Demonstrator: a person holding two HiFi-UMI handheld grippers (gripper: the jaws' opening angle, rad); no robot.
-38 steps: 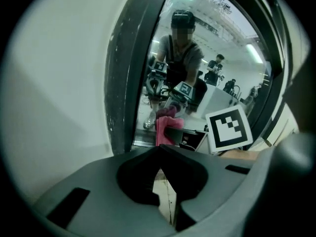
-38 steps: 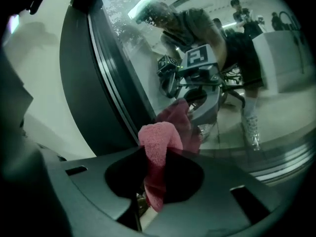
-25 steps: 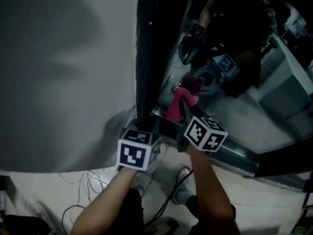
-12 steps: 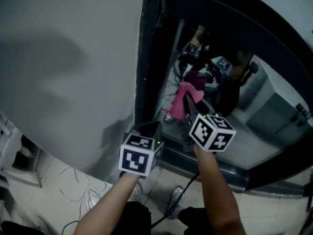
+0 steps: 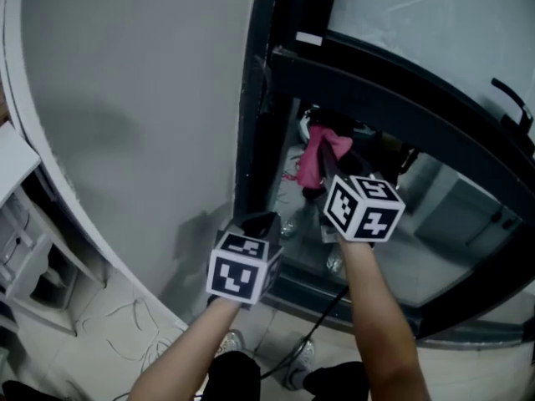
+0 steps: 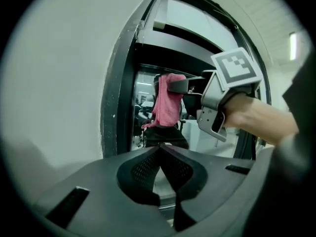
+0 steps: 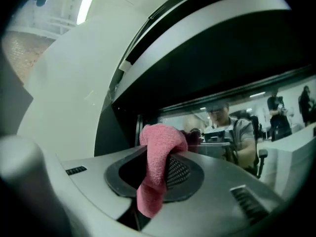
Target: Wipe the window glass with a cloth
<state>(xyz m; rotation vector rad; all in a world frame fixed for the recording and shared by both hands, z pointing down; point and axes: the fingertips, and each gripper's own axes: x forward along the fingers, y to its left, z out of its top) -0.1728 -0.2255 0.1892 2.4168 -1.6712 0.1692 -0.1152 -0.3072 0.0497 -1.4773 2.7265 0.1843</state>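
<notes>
In the head view, the right gripper (image 5: 321,172) holds a pink cloth (image 5: 316,150) up at the window glass (image 5: 451,224), beside the dark frame (image 5: 257,124). The left gripper (image 5: 261,220) hovers lower.

In the left gripper view, its jaws are pressed together with nothing between them.

In the right gripper view, the jaws clench the cloth (image 7: 157,154).

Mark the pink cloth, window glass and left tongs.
Pink fabric cloth (image 7: 155,168): right gripper view, on its hanging fold.
Dark-framed window glass (image 5: 435,232): head view, on the bare pane.
Black left tongs (image 6: 160,145): left gripper view, at the closed tips.
</notes>
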